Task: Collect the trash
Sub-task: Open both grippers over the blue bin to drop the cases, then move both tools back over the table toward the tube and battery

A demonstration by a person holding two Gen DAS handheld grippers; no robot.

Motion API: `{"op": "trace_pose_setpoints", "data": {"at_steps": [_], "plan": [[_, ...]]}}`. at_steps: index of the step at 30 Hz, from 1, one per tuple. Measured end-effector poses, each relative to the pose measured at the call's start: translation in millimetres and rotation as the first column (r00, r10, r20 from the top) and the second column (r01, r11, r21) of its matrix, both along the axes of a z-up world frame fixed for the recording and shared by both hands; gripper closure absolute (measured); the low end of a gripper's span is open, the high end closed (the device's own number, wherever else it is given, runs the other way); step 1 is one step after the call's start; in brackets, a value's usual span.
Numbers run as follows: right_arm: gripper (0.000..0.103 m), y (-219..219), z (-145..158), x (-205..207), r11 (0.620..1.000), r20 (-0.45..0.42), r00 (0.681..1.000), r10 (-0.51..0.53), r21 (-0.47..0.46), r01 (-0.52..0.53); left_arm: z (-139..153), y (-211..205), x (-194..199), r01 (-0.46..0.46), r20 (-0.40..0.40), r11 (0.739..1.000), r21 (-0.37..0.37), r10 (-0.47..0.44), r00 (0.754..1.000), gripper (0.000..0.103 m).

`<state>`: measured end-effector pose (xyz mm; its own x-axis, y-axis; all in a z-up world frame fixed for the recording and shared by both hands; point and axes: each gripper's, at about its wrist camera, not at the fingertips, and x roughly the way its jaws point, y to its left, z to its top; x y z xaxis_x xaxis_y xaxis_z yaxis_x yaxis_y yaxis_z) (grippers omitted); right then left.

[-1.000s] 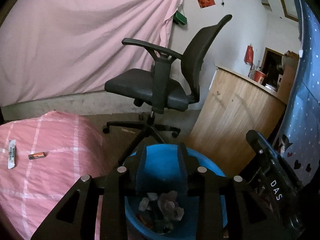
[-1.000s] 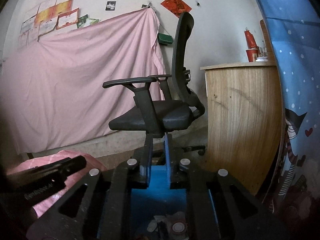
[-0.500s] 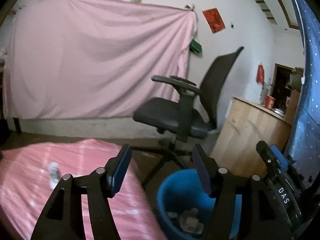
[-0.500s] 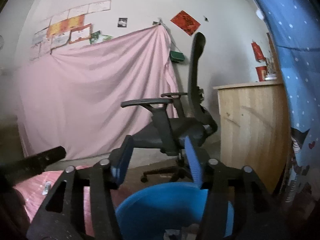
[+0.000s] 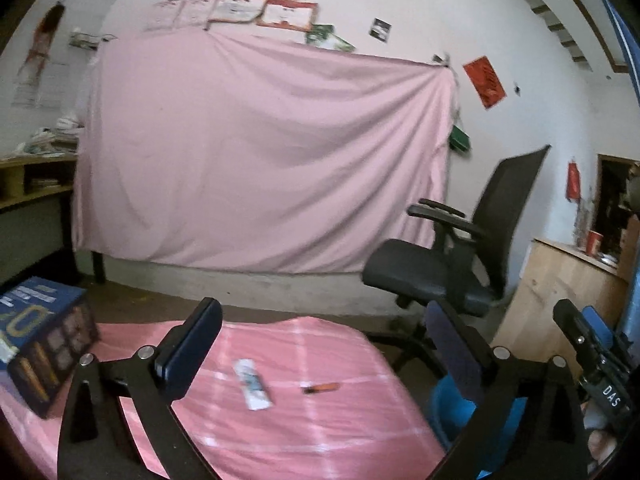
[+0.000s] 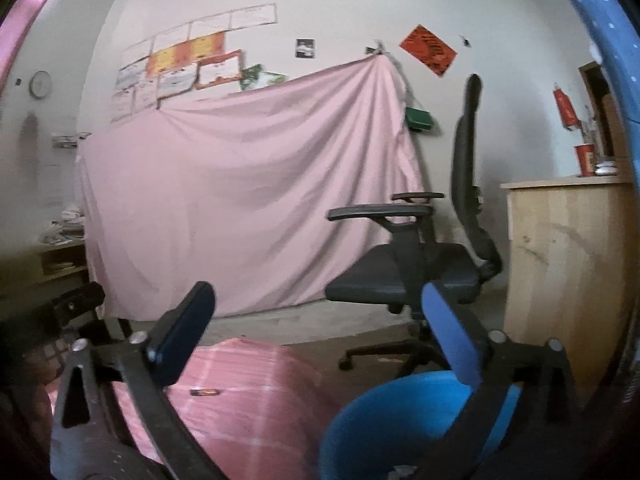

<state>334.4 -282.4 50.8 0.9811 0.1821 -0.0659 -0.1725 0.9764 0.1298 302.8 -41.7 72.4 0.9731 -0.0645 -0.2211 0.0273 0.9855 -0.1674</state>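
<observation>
Both tools, left (image 5: 320, 344) and right (image 6: 316, 332), spread wide and empty, jaws just opened over the blue bin (image 6: 400, 420). Left now facing the pink-clothed counter (image 5: 320, 432), where wrapper (image 5: 253, 385) and small battery (image 5: 321, 387) await collection.

Pink sheet (image 5: 260, 160) hung across the back wall, papers and certificates (image 5: 256, 0) pinned above it. Black office chair (image 5: 460, 264) parked on the floor beside a wooden cabinet (image 6: 568, 264). Blue printed box (image 5: 40, 332) at the left edge of the pink checked tabletop (image 5: 320, 420).
</observation>
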Motion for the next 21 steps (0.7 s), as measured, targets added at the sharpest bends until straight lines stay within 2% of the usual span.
{"op": "trace_pose_setpoints", "data": {"at_steps": [9, 17, 21], "plan": [[0.0, 51, 4, 3, 0.993, 0.046, 0.992, 0.117, -0.024, -0.116, -20, 54, -22, -0.127, 0.034, 0.992, 0.012, 0.126, 0.991, 0.002], [0.0, 85, -6, 16, 0.983, 0.002, 0.986, 0.166, -0.079, -0.166, -34, 86, -22, -0.182, 0.02, 0.983, 0.006, 0.182, 0.983, 0.002], [0.0, 102, -13, 28, 0.975, -0.046, 0.982, 0.184, -0.121, -0.189, -41, 99, -16, -0.2, -0.018, 0.98, 0.005, 0.2, 0.98, 0.002]]}}
